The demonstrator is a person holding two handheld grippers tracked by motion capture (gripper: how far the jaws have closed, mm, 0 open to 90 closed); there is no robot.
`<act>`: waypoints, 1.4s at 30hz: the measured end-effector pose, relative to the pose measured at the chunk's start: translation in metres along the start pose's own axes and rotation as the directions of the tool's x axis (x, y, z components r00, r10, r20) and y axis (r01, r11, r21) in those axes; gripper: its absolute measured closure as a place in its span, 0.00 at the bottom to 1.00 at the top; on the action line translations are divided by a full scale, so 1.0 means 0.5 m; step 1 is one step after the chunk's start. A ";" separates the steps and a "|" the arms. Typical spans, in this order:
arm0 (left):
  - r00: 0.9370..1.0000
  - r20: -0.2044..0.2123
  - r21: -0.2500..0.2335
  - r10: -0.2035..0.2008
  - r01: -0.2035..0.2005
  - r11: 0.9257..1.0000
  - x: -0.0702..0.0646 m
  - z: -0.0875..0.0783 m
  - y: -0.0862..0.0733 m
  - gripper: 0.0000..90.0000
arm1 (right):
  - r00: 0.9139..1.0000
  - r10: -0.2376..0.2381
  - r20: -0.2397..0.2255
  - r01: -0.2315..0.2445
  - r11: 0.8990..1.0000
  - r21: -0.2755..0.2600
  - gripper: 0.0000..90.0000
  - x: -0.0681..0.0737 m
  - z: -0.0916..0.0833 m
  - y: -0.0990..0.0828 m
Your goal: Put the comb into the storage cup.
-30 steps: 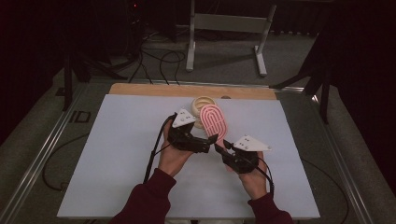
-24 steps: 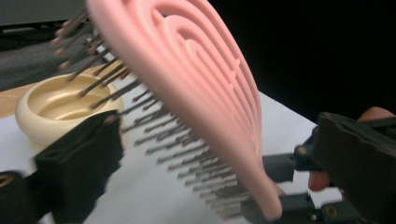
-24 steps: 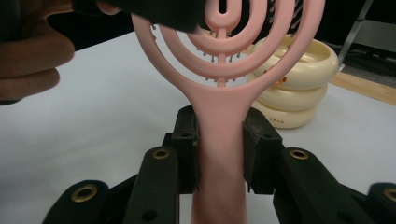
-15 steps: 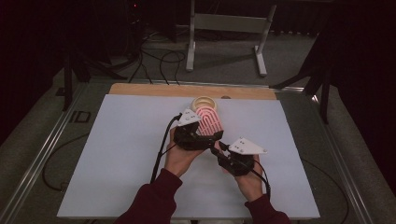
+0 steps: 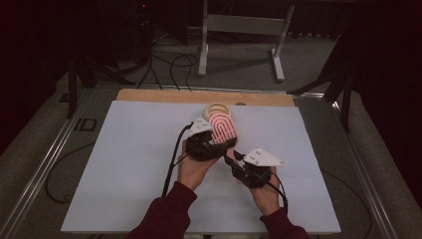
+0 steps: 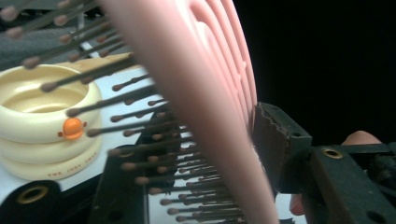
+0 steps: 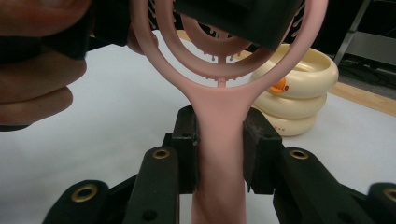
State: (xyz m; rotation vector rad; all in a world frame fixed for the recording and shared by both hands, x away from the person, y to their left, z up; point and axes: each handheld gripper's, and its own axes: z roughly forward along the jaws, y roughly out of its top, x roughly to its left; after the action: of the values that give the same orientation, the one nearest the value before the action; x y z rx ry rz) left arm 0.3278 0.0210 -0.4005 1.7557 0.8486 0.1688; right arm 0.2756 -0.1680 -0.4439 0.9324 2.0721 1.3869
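A: Moved since a second ago: left gripper (image 5: 219,142) shifted in onto head of pink hairbrush (image 5: 222,128), jaws just been closing, brush head now between them, pads pressing back and bristle side.

B: Right gripper (image 7: 219,154)?

A: Clamped on brush handle, both pads tight against it.

B: Location of brush?

A: Held off white surface (image 5: 124,159), head tilted up, just in front of cream ring-shaped container (image 5: 217,109) with orange dot.

High view above table (image 5: 124,164) facing forward, gripper views close, all sharing pink hairbrush (image 5: 222,128)
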 end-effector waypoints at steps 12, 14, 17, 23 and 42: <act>0.999 0.040 -0.002 -0.009 0.009 1.000 -0.004 0.001 0.000 0.69 | 1.000 0.013 -0.007 -0.013 1.000 0.014 0.78 -0.003 0.006 -0.006; 0.999 0.039 0.002 -0.007 0.007 1.000 -0.005 0.002 0.000 0.69 | 1.000 0.014 -0.004 -0.014 1.000 0.020 0.78 -0.004 0.007 -0.007; 0.999 0.042 0.009 -0.009 0.008 1.000 -0.006 0.003 0.000 0.70 | 1.000 0.016 -0.001 -0.016 1.000 0.021 0.78 -0.007 0.009 -0.009; 0.999 0.041 0.009 0.000 -0.001 1.000 -0.010 0.003 0.002 0.71 | 1.000 0.018 0.005 -0.018 1.000 0.022 0.77 -0.009 0.009 -0.009; 1.000 0.012 -0.028 0.013 -0.012 1.000 -0.001 -0.010 0.007 0.72 | 0.999 0.021 -0.032 -0.020 1.000 0.013 0.48 -0.017 0.005 -0.005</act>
State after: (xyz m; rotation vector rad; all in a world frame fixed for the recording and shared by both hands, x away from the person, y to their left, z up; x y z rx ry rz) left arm 0.3264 0.0240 -0.3954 1.7348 0.8229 0.1768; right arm 0.2823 -0.1732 -0.4469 0.9451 2.1028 1.4090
